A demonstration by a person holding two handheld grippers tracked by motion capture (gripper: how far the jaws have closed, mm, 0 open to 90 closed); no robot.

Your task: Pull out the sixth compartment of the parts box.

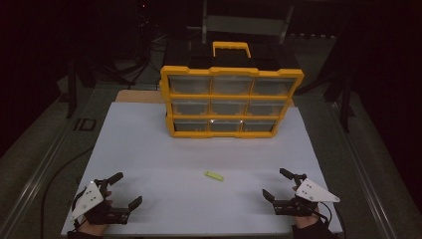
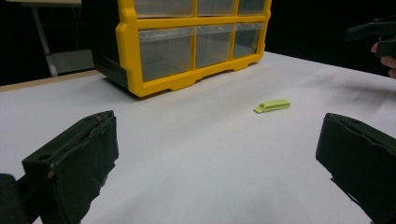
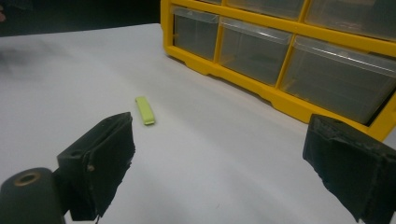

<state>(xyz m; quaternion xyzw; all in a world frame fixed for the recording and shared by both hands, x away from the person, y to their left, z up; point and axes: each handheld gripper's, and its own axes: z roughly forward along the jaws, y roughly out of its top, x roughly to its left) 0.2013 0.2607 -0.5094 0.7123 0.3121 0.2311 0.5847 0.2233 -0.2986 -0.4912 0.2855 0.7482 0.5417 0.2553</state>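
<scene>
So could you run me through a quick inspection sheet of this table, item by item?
Surface: white sheet over the table, flat, no spills seen.
Job's things: small green piece lying flat near the middle front, touched by nothing; yellow drawer cabinet upright at the back, nine clear drawers, all pushed in.
Clutter: nothing seen on the sheet.
Grippers: left gripper at the front left corner, jaws open, holding nothing; right gripper at the front right corner, jaws open, holding nothing.
Cables: a dark cable curves along the table's left side.
Surroundings: dark room; stands and a metal frame dimly visible behind the cabinet.
</scene>
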